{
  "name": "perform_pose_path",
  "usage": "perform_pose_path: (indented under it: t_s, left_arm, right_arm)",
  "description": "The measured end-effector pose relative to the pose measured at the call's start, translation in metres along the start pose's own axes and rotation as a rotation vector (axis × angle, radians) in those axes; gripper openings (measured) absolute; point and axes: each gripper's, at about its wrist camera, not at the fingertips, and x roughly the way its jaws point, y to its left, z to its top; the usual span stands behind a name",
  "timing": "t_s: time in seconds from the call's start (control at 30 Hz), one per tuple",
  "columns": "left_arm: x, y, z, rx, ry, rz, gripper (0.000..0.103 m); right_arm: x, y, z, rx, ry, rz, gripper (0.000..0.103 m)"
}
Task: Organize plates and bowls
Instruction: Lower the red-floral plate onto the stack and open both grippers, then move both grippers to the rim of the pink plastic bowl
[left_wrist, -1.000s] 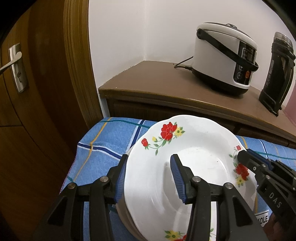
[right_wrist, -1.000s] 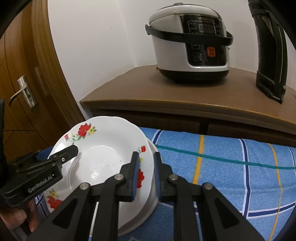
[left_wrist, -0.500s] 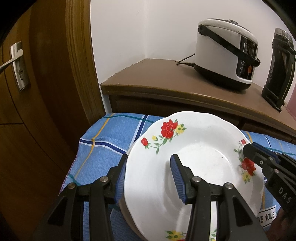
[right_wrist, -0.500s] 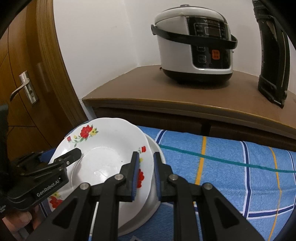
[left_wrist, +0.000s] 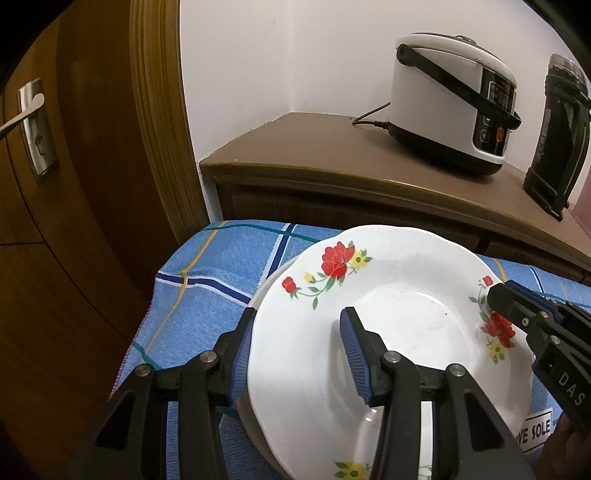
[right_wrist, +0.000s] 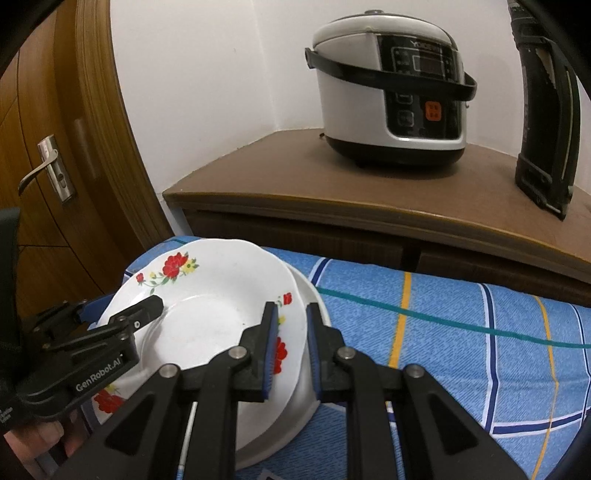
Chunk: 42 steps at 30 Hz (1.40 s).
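Left gripper (left_wrist: 299, 354) angled downward, jaws half spread; right gripper (right_wrist: 290, 347) nearly closed, tilted down less steeply.

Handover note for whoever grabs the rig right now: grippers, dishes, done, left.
Right gripper: shut on the right rim of the flowered plate.
Left gripper: straddles the plate's left rim, one finger outside, one over the well; whether its pads press cannot be told.
Plate sits on top of a white bowl or dish on the blue checked cloth.
Done: one stack formed.
Left: whether to move or set down this plate cannot be told; no other dishes in view.
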Motion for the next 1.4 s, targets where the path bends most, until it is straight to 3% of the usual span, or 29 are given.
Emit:
perform_pose_path:
  t_s: [0.53,0.63,0.67,0.7,0.87,1.03,1.2,1.3,1.4]
  left_arm:
    - [-0.001,0.002,0.000,0.007,-0.011,0.005,0.049]
    - [-0.007,-0.002,-0.001,0.024,-0.044,0.029,0.052]
    - [-0.010,-0.001,-0.001,0.026,-0.058,0.038,0.056]
    - [-0.011,0.000,-0.001,0.024,-0.068,0.045,0.061]
    - [-0.016,0.008,-0.002,-0.014,-0.099,0.060,0.061]
    - [-0.028,0.010,-0.002,-0.028,-0.161,0.068,0.061]
    - [-0.051,0.002,-0.003,-0.024,-0.239,0.040,0.061]
    - [-0.070,-0.017,-0.005,0.018,-0.246,-0.033,0.061]
    - [-0.091,-0.052,-0.006,0.084,-0.223,-0.169,0.062]
  right_arm:
    - [0.000,-0.004,-0.001,0.006,0.003,0.011,0.015]
    - [-0.005,-0.006,-0.001,0.017,-0.027,0.046,0.022]
    - [-0.006,-0.007,-0.002,0.017,-0.035,0.053,0.034]
    - [-0.009,-0.006,-0.002,0.015,-0.044,0.050,0.037]
    - [-0.021,-0.004,-0.006,0.016,-0.046,0.013,0.037]
    - [-0.072,0.010,-0.005,-0.001,-0.082,0.007,0.048]
    - [-0.154,0.029,-0.018,-0.063,-0.137,0.093,0.048]
    - [-0.207,0.027,-0.038,-0.082,-0.191,0.126,0.050]
    - [-0.251,0.011,-0.065,-0.071,-0.233,0.116,0.050]
